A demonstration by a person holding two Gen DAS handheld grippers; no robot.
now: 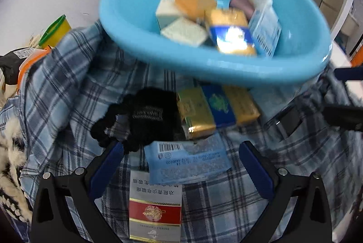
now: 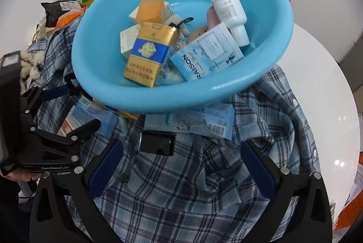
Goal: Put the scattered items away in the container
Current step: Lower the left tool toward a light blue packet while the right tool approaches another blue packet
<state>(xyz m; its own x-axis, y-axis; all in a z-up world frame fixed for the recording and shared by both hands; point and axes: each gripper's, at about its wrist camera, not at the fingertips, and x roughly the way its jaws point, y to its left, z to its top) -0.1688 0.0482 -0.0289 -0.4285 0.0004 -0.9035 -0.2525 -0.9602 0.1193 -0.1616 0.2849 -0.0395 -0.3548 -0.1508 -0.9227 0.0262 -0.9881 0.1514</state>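
A light blue basin [image 1: 127,23] [image 2: 267,66] rests on a plaid shirt [image 1: 74,93] [image 2: 172,186] and holds several boxes, a white bottle [image 2: 229,11] and an orange soap. My left gripper [image 1: 181,163] is open above a pale blue packet [image 1: 188,161] and a red and white box [image 1: 155,209]. A black scrunchie [image 1: 145,118] and a gold and blue box [image 1: 217,109] lie just beyond. My right gripper [image 2: 181,161] is open over the shirt, near a small black device [image 2: 157,144] and a pale blue packet [image 2: 204,121].
A round white table [image 2: 326,93] carries the shirt. A yellow cup with a green rim [image 1: 54,30], a black bag [image 1: 10,63] and a furry item [image 1: 9,159] sit at the left. The left gripper shows in the right wrist view [image 2: 45,129].
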